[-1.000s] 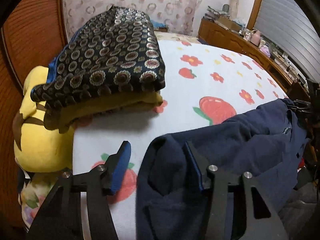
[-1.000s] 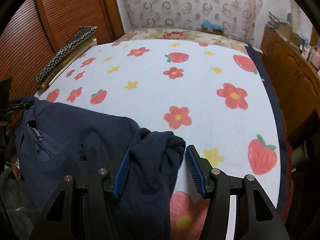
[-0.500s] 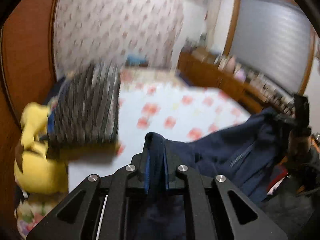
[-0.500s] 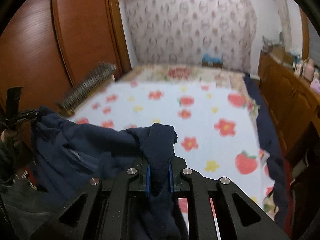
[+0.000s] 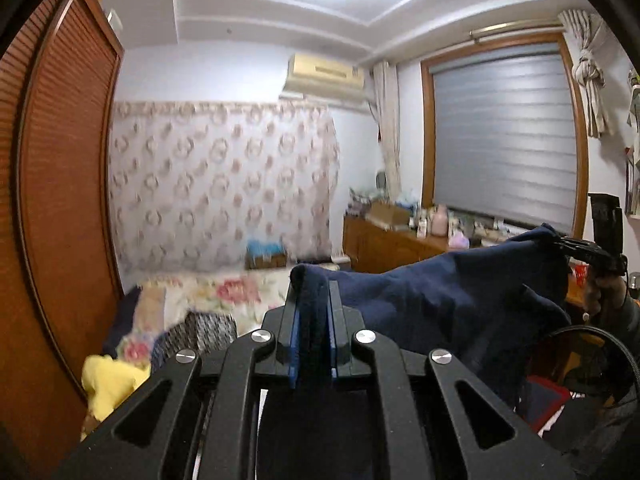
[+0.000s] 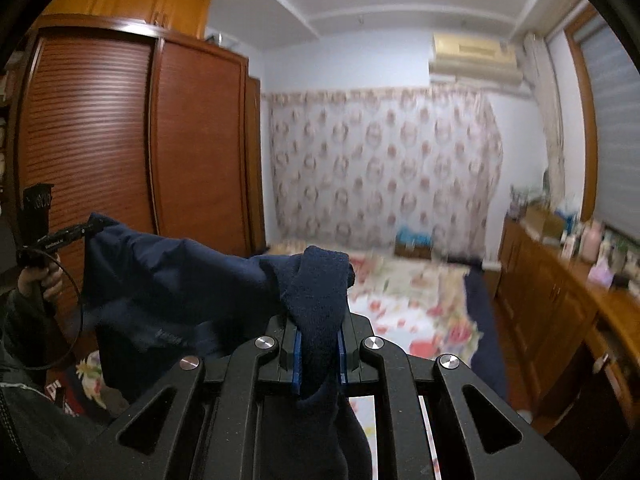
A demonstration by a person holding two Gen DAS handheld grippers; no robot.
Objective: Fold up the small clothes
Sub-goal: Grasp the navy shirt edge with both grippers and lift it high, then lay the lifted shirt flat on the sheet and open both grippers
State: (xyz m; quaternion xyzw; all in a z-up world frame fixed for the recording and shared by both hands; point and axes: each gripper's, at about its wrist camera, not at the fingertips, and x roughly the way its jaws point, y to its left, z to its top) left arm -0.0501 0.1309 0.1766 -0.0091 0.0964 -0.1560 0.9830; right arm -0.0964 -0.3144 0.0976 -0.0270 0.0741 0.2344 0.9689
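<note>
Navy garment [image 5: 460, 292] held in the air above bed [image 6: 420, 292] | left gripper [image 5: 313, 334] clamped on one corner | right gripper [image 6: 319, 354] clamped on another | cloth hangs between, unfolded | folding barely begun

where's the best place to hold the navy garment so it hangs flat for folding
Judging by how it hangs, at its two upper corners, one per gripper, approached from the outer sides. The navy garment already spans taut between left gripper and right gripper, its body draping below.

Two raised wrist views along each claw, both facing headboard curtain [image 5: 224, 184].
</note>
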